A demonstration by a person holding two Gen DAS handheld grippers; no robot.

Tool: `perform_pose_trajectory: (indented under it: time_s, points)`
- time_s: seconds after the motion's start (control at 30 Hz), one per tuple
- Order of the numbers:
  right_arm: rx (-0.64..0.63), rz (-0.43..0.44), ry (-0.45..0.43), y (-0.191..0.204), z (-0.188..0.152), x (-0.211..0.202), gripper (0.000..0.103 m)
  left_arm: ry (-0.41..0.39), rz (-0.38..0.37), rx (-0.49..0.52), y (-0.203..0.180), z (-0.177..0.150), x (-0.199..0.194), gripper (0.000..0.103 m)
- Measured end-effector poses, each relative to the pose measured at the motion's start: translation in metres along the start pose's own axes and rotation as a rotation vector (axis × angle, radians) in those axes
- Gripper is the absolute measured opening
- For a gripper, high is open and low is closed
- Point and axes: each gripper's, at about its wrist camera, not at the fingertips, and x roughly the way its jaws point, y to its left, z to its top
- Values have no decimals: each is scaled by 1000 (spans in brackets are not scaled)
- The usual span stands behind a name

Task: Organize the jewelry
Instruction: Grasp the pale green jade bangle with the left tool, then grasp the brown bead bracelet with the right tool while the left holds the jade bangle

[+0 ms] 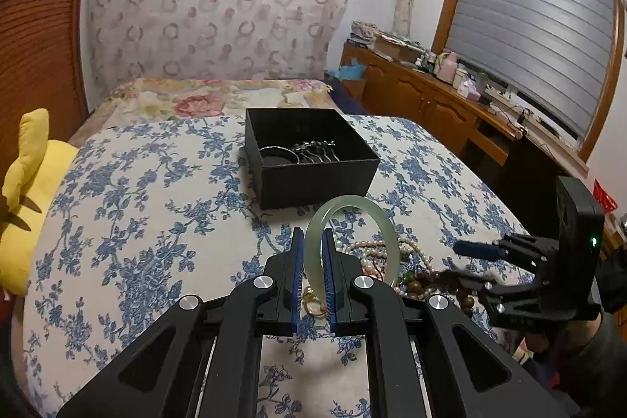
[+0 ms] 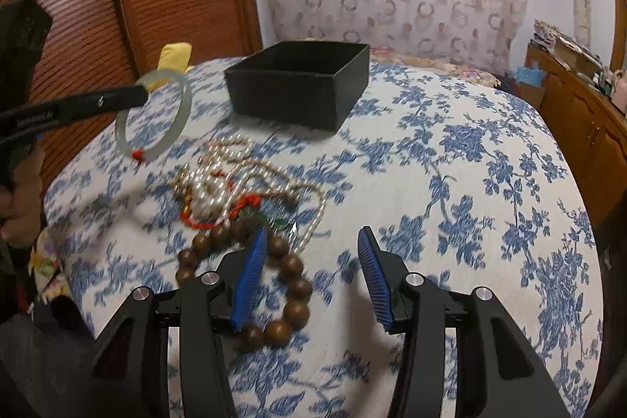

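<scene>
My left gripper is shut on a pale green jade bangle, held above the bed; the bangle also shows in the right wrist view. A black open box with a bracelet and a hair comb inside stands just beyond; it shows in the right wrist view too. My right gripper is open, low over the bed, its left finger over a brown wooden bead bracelet. A tangle of pearl necklaces with red cord lies beyond it.
The bed has a blue floral cover. A yellow plush toy lies at its left edge. A wooden sideboard with clutter runs along the right under a window. A small gold ring lies under my left gripper.
</scene>
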Motion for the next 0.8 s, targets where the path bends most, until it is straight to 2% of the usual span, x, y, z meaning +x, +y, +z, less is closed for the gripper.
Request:
perform_pose_trajectory:
  time_s: [0.27, 0.43, 0.5, 0.53, 0.8]
  points:
    - [-31, -15, 38, 5, -8, -3, 30, 5, -2, -10, 3, -5, 2, 8]
    - [-58, -22, 56, 10, -10, 3, 29, 5, -2, -10, 4, -4, 2, 8]
    - [-66, -21, 56, 11, -9, 4, 17, 4, 0, -10, 3, -5, 2, 8]
    - [-67, -15, 57, 10, -8, 4, 15, 4, 0, -11, 3, -5, 2, 8]
    - [-83, 11, -30, 15, 9, -21, 15, -22, 18, -10, 5, -1, -2, 8]
